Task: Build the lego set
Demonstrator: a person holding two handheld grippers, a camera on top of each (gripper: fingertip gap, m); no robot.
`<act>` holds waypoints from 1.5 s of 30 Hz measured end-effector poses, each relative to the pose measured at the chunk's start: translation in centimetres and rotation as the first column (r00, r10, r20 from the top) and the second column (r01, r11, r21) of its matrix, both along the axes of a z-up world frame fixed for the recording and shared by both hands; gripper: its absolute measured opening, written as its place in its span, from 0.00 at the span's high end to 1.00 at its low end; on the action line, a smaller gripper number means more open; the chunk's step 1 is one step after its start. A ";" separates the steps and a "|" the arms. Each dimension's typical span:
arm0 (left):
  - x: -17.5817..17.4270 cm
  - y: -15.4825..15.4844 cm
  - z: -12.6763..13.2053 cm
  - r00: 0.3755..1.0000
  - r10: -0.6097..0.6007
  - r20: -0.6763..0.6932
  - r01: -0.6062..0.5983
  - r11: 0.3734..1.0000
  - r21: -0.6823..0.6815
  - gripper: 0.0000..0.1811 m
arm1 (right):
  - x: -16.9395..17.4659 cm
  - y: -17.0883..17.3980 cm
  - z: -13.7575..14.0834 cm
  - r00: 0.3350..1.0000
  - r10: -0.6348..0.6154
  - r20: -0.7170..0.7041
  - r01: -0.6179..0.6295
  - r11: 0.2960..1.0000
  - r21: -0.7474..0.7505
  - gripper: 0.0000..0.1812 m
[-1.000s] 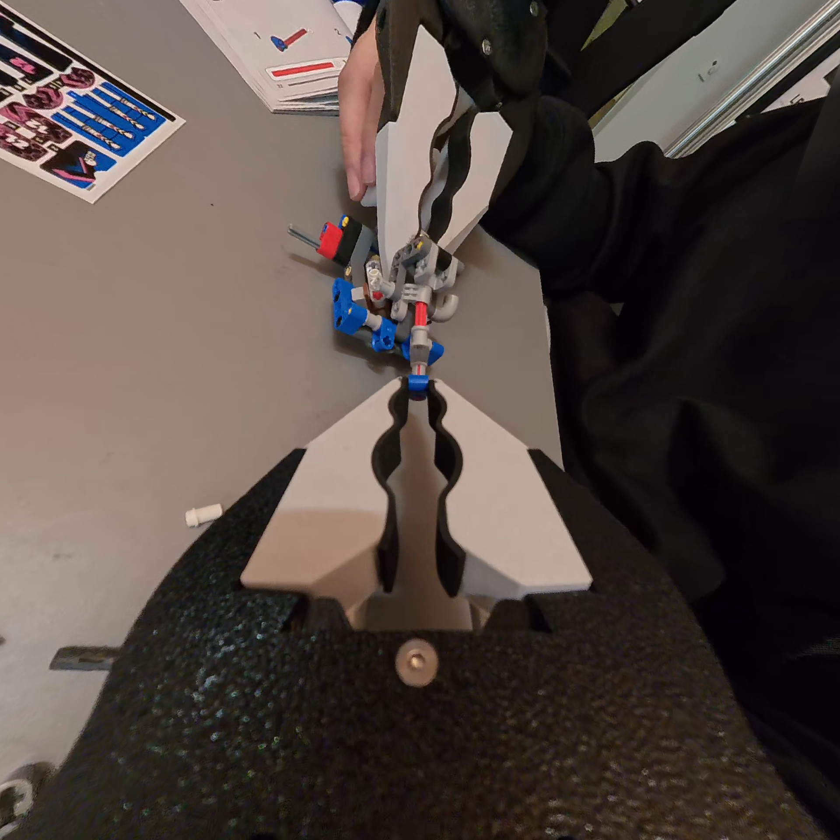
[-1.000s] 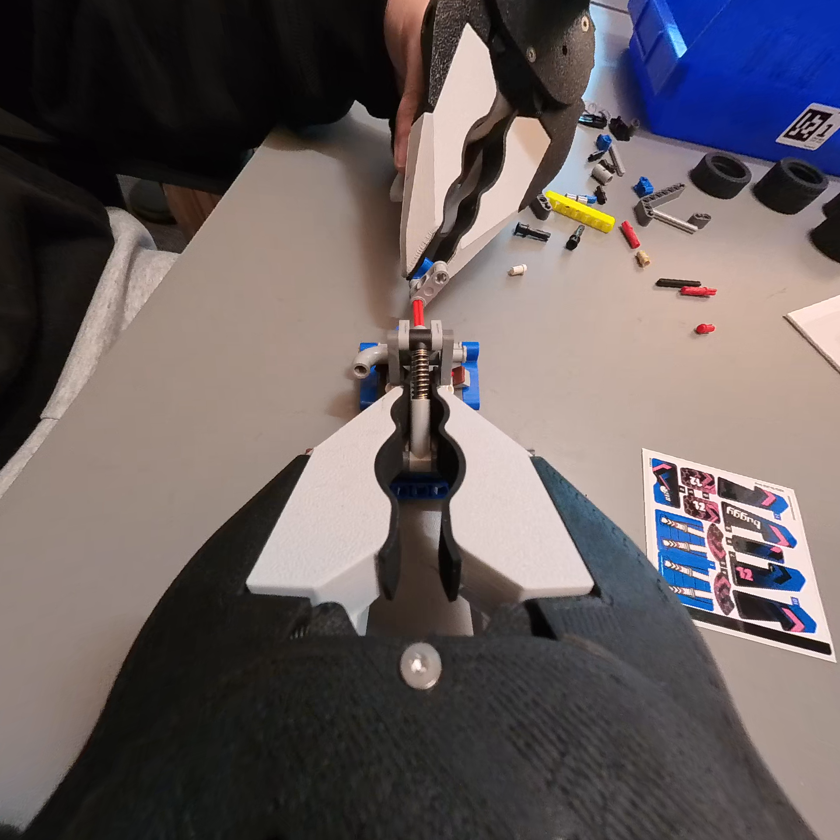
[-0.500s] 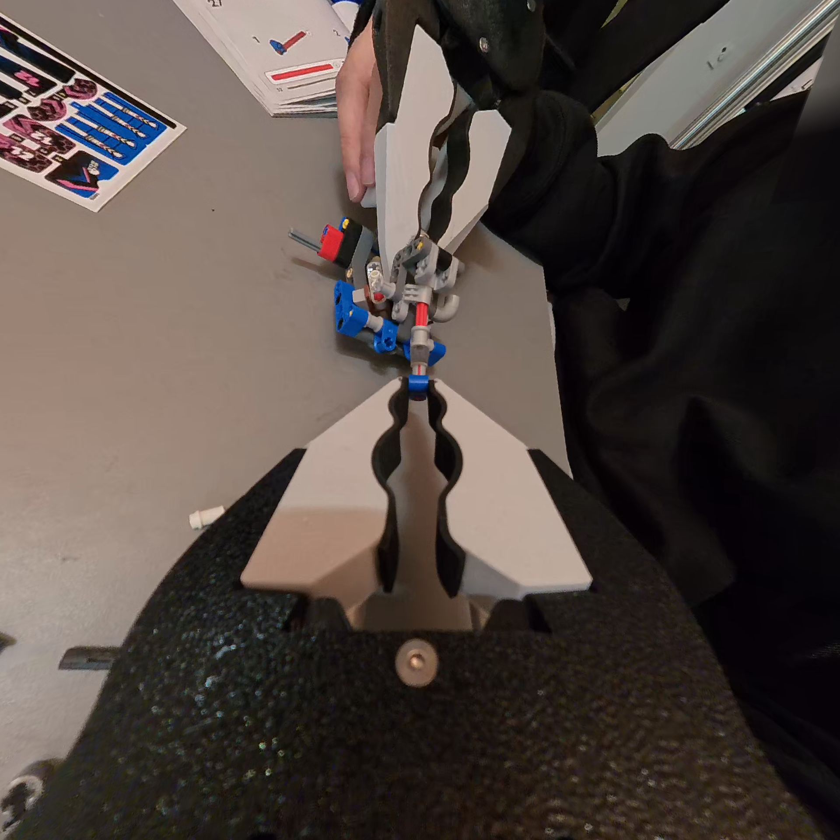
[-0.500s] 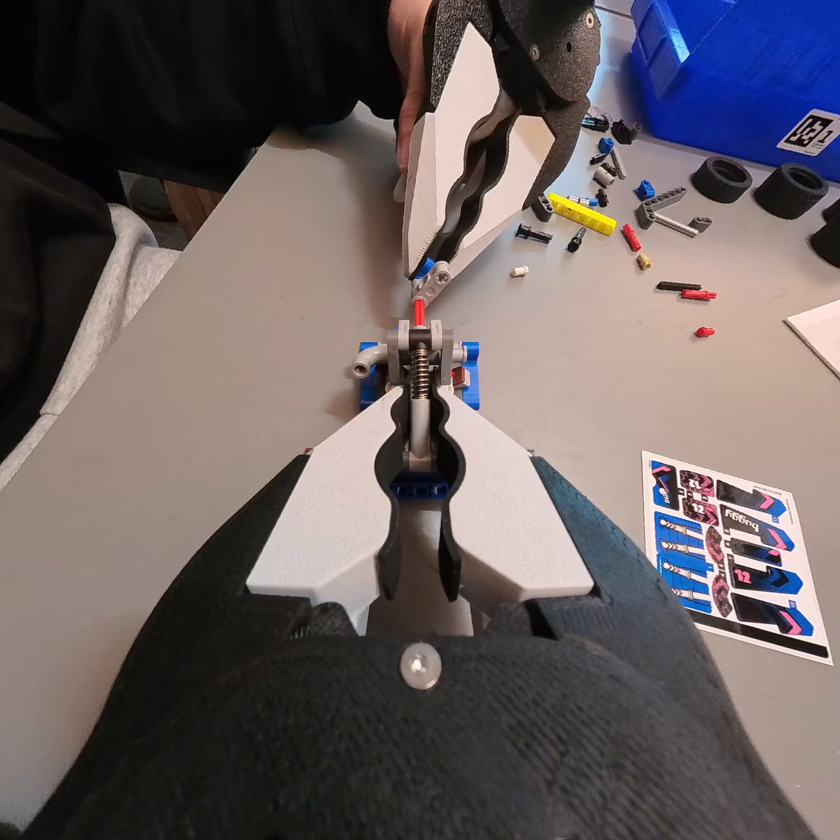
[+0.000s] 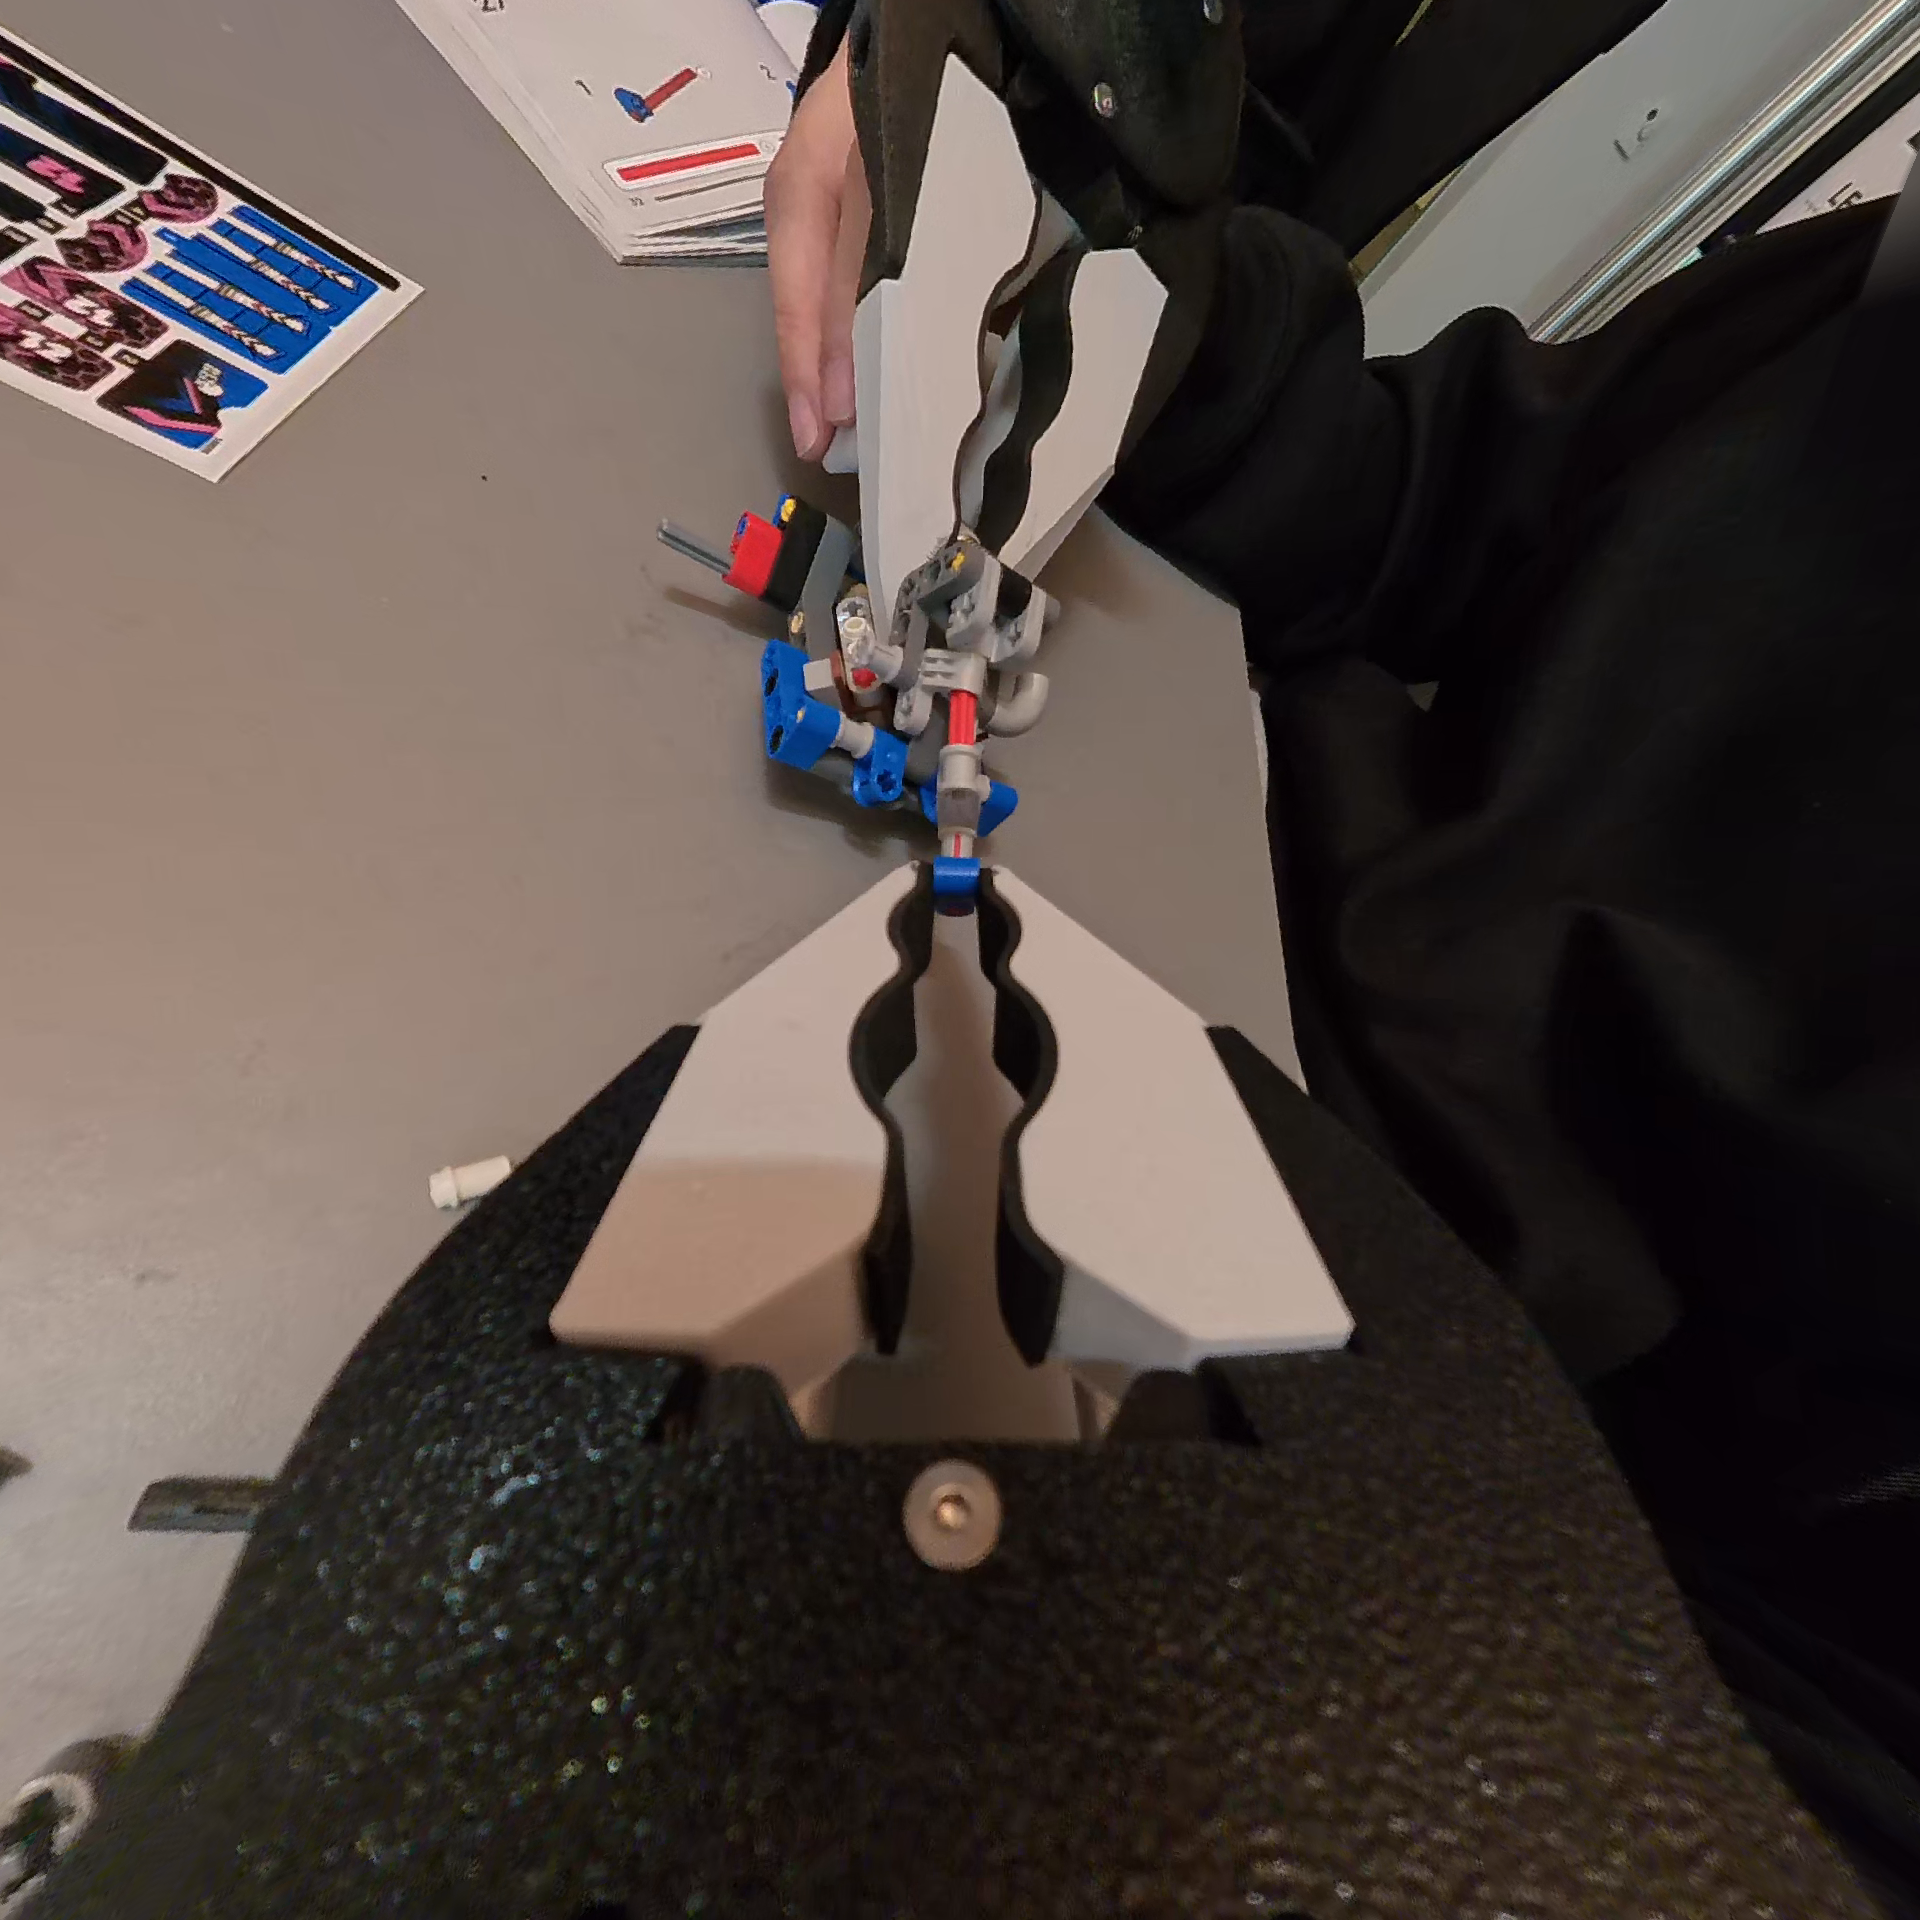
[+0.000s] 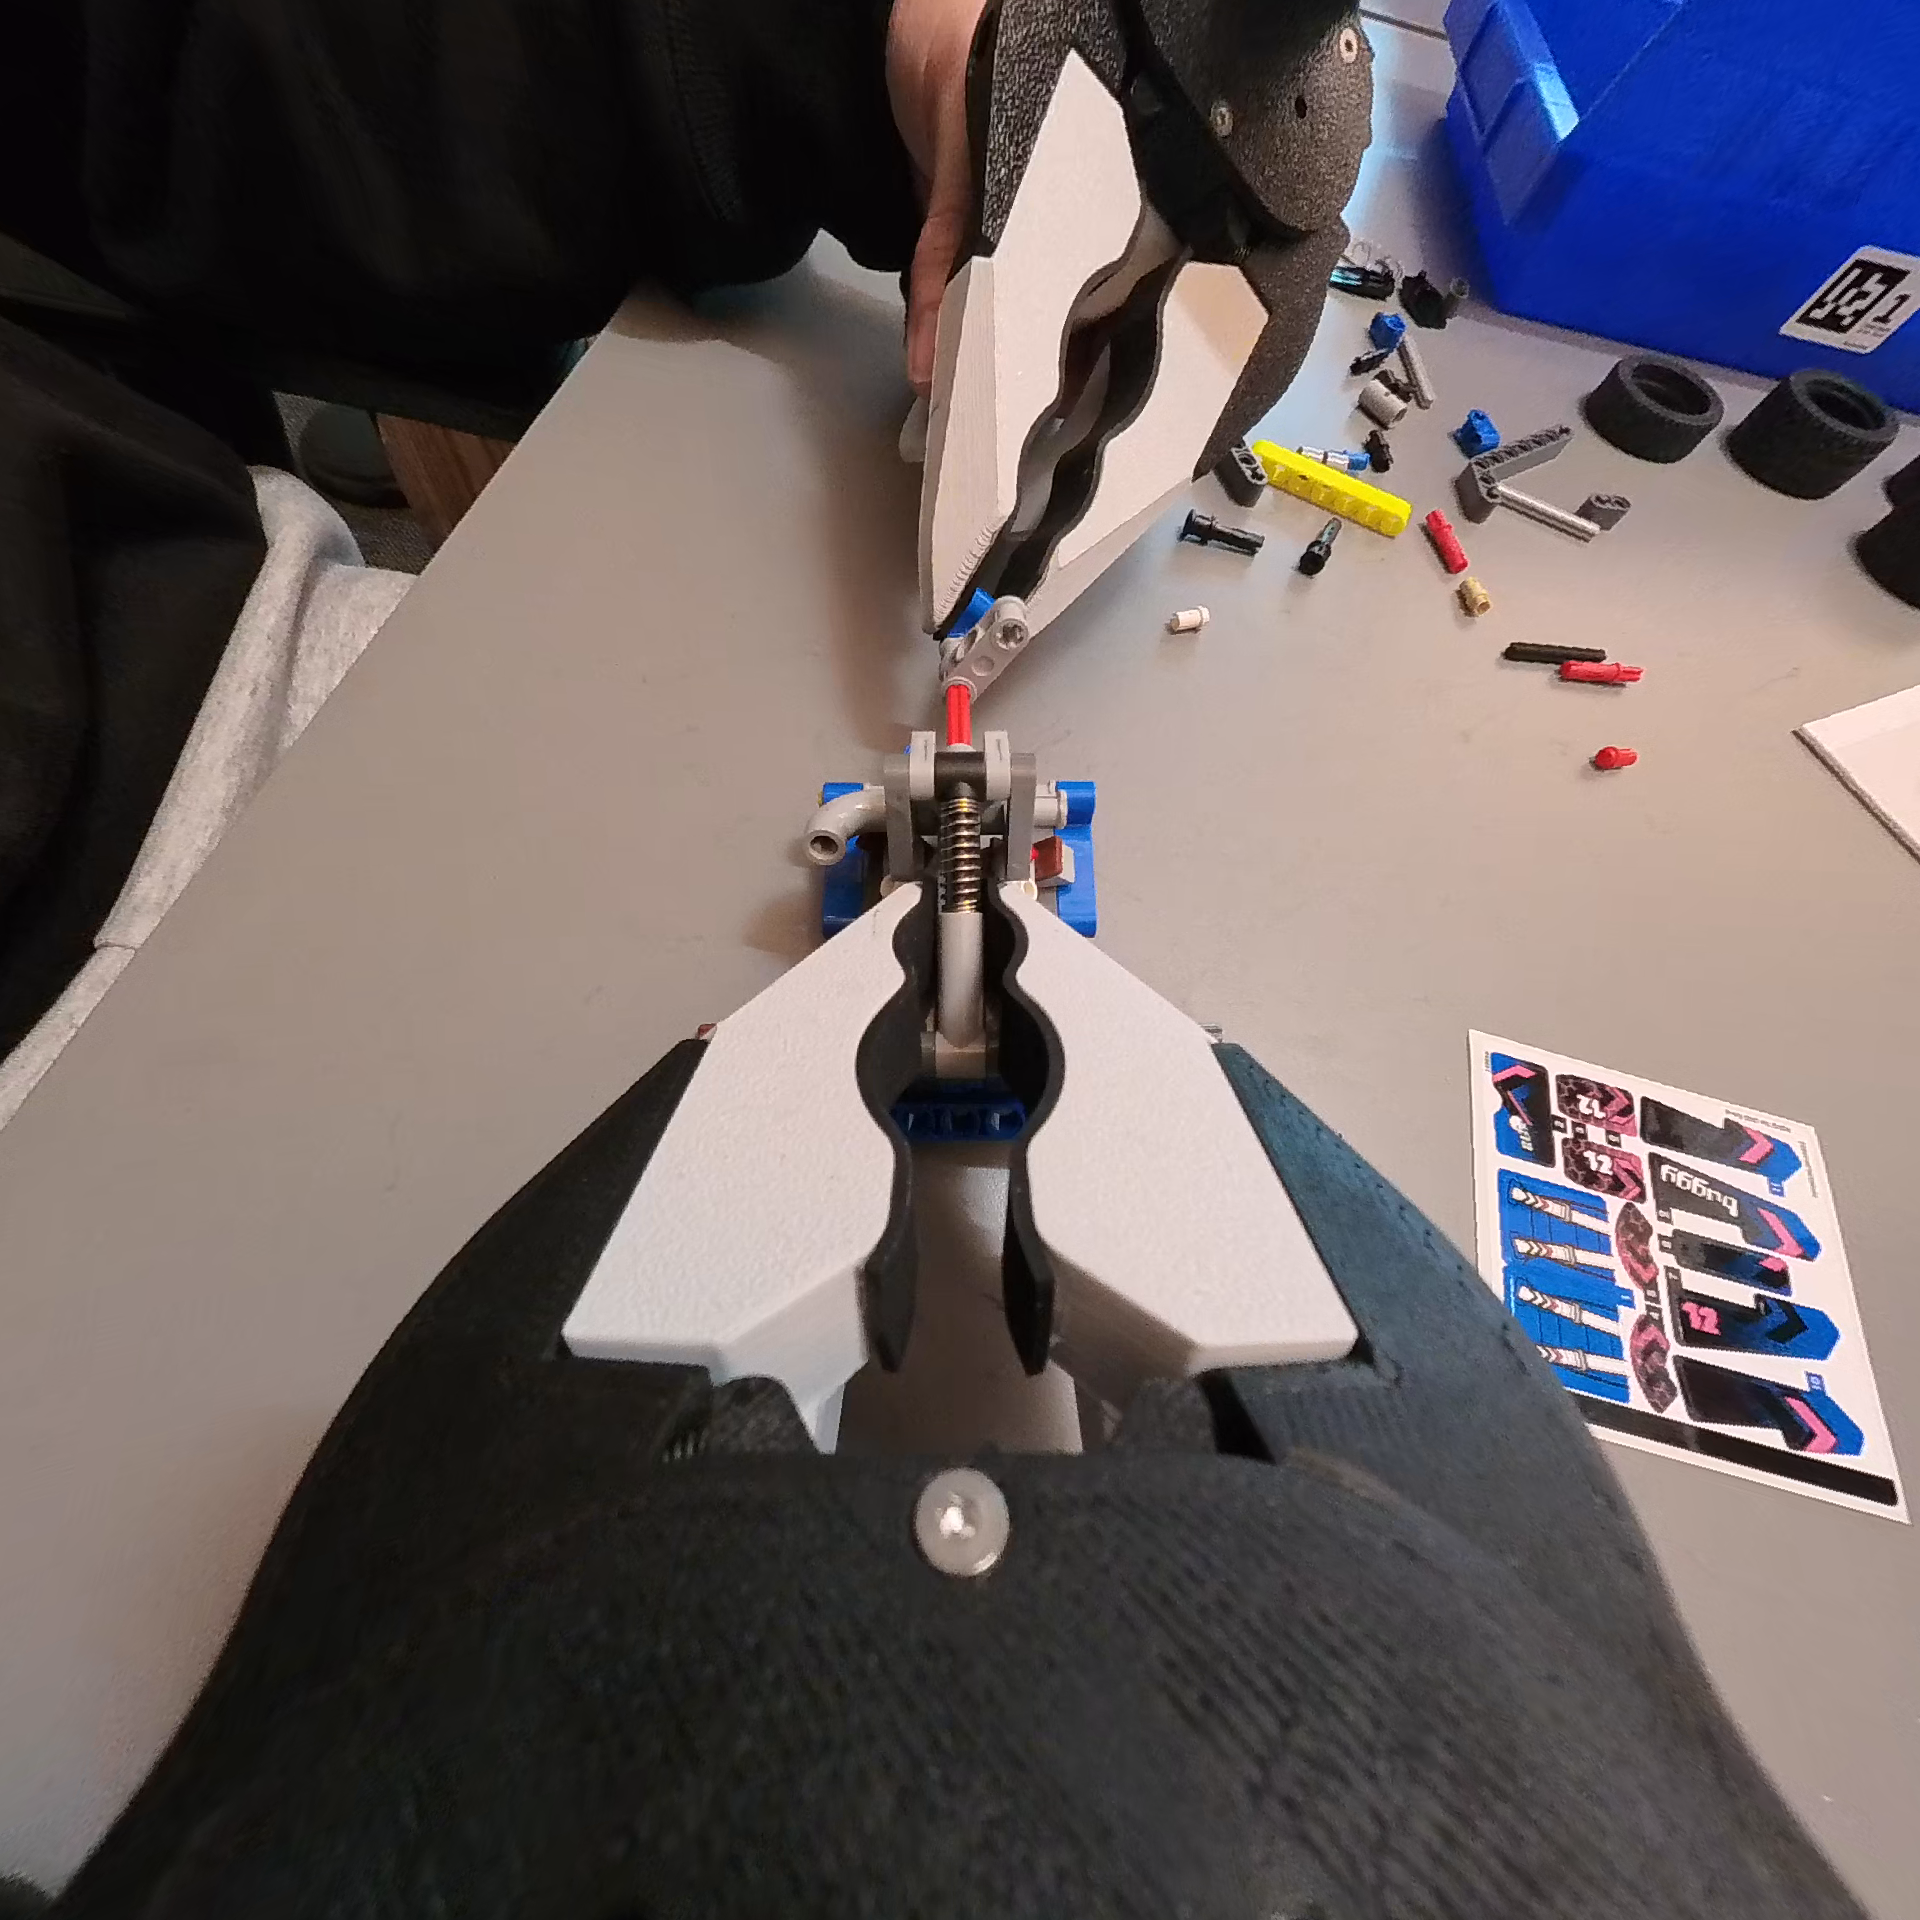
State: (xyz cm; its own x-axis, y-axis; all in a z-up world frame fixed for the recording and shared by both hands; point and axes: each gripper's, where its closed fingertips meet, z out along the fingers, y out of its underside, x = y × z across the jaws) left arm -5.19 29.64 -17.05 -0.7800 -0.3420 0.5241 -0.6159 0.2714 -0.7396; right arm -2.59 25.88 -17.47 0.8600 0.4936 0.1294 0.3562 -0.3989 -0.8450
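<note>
Both my wrist cams look forward along my fingers, tilted down at the surface [image 5: 312, 831], close range. They face each other; shared: the lego assembly [image 5: 914, 665] [image 6: 956, 821] between them, sticker sheet [image 6: 1673, 1268] too.

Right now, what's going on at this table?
A person works two handheld grippers on a small lego assembly resting on the grey table. The right gripper clamps the assembly's shock absorber end, steadying it. The left gripper pinches a small blue connector at the tip of the red axle. Loose parts and a sticker sheet lie nearby.
</note>
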 end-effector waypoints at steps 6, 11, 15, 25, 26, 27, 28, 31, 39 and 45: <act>0.0 0.0 0.0 1.000 -0.001 -0.004 0.001 1.000 -0.002 0.97 | 0.0 0.0 0.0 1.000 0.000 0.000 0.000 1.000 0.000 0.97; -0.1 0.0 0.0 1.000 0.000 -0.003 0.000 1.000 0.001 0.97 | 0.0 0.0 0.0 1.000 0.001 -0.001 -0.001 1.000 0.000 0.97; -0.2 -0.1 0.2 1.000 -0.004 0.001 0.004 1.000 0.007 0.97 | 0.0 -0.1 0.0 1.000 0.007 0.003 -0.007 1.000 0.003 0.97; -0.1 0.0 0.4 1.000 0.007 0.005 -0.007 1.000 0.017 0.97 | -0.1 -0.1 0.0 1.000 0.010 0.003 -0.010 1.000 0.004 0.97; -0.1 0.0 0.4 1.000 0.008 0.005 -0.008 1.000 0.017 0.97 | -0.1 -0.1 0.0 1.000 0.010 0.003 -0.010 1.000 0.004 0.97; -0.1 0.0 0.4 1.000 0.008 0.005 -0.008 1.000 0.016 0.97 | -0.1 -0.1 0.0 1.000 0.011 0.002 -0.011 1.000 0.004 0.97; -0.1 0.0 0.4 1.000 0.008 0.007 -0.008 1.000 0.017 0.97 | -0.1 -0.1 0.0 1.000 0.011 0.001 -0.011 1.000 0.004 0.97; 0.0 -0.1 0.5 1.000 0.011 0.029 -0.012 1.000 0.028 0.97 | -0.1 -0.2 0.1 1.000 0.013 0.004 -0.013 1.000 0.008 0.97; 0.1 -0.3 0.6 0.999 0.029 0.034 -0.031 0.998 0.063 0.97 | 0.2 -0.3 0.1 1.000 0.013 0.013 -0.013 1.000 0.015 0.97; 0.5 -0.2 -0.2 0.999 0.041 0.031 -0.043 0.997 0.063 0.97 | 0.5 -0.3 0.0 1.000 -0.001 0.019 0.001 1.000 0.008 0.97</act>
State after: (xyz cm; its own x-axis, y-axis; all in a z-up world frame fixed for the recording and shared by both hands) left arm -4.65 29.40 -17.29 -0.7788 -0.4070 0.4773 -0.6062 0.2925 -0.7395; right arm -2.11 25.62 -17.51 0.8579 0.4915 0.1499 0.3719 -0.3926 -0.8412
